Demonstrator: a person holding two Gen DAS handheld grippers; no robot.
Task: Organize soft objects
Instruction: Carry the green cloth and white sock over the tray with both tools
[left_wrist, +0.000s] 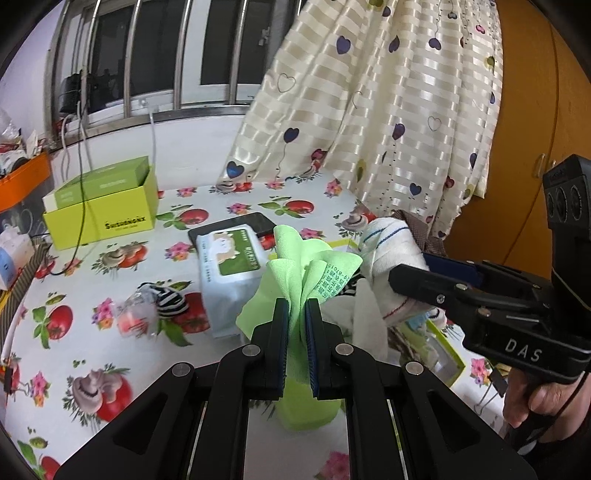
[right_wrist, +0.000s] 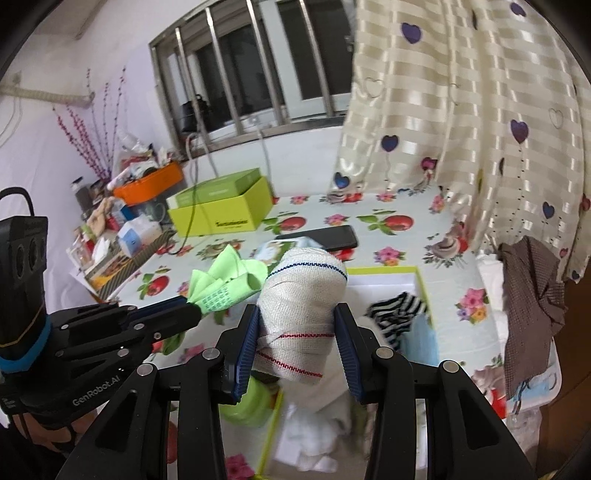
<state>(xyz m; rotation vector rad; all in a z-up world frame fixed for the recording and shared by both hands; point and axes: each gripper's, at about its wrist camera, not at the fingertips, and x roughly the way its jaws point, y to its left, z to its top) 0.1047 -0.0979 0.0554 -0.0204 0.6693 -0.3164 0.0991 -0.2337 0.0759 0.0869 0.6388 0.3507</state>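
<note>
Left wrist, left tool (left_wrist: 296, 317) pinching green cloth (left_wrist: 295, 273)

"DAS" stands in white on the right hand-held gripper (left_wrist: 391, 275). "GenRobot.AI" is printed on the left hand-held gripper (right_wrist: 192, 308). The yellow-green box (left_wrist: 99, 221) carries dark lettering too blurred to read surely.

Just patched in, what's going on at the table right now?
A person is sorting soft items with two handheld grippers. The left gripper is clamped on a bunched green cloth, held up above the flowered tablecloth. The right gripper holds a rolled white towel over the green-edged box, where a striped sock and other white fabric already lie.
</note>
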